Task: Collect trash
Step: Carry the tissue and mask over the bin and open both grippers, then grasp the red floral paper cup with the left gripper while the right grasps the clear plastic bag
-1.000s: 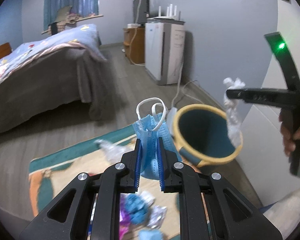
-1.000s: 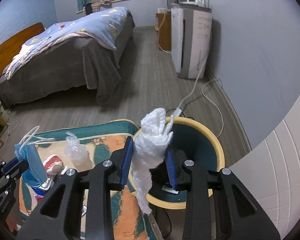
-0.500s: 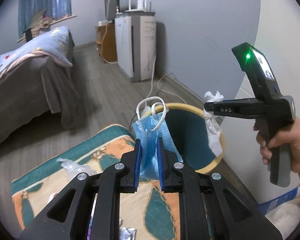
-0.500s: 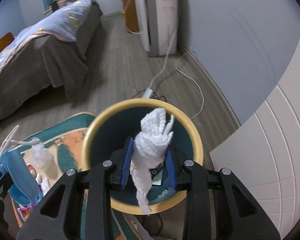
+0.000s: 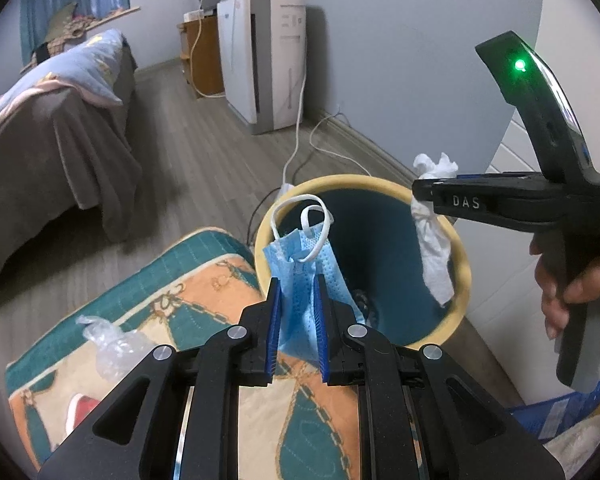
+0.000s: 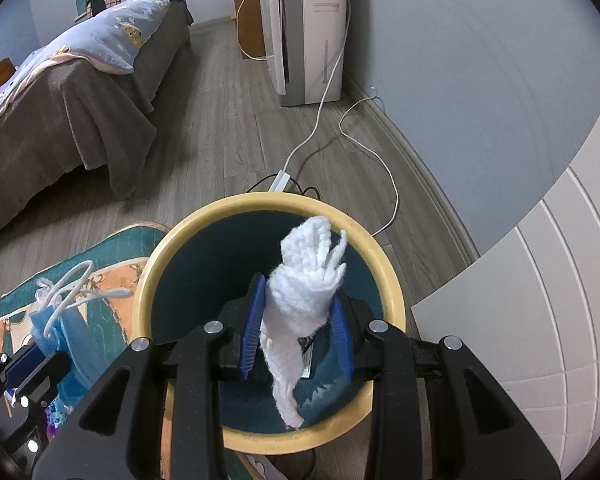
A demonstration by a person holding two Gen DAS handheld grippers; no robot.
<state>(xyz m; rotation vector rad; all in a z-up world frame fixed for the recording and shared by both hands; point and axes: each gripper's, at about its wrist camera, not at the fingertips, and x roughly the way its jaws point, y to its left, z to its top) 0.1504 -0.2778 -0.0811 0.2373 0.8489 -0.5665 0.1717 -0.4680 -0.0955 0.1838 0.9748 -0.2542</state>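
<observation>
My left gripper (image 5: 297,312) is shut on a blue face mask (image 5: 300,280) with white ear loops, held just left of the bin's near rim. The bin (image 5: 464,276) is teal with a yellow rim. My right gripper (image 6: 296,334) holds a crumpled white tissue (image 6: 300,308) directly over the open bin (image 6: 172,248); its jaws stand wider than before, still touching the tissue. In the left wrist view the right gripper (image 5: 424,196) hangs over the bin's right rim with the tissue (image 5: 432,252) dangling. In the right wrist view the mask (image 6: 60,328) shows at lower left.
A patterned teal and orange rug (image 5: 204,280) lies under my left gripper with a crumpled clear plastic piece (image 5: 108,340) on it. A bed (image 5: 48,128) stands at left, a white appliance (image 5: 268,60) by the wall, and white cables (image 6: 328,120) trail behind the bin.
Both grippers have moved toward the bin. The right gripper now hangs over the bin's opening with the tissue, and its jaws have spread a little. The left still grips the mask.
</observation>
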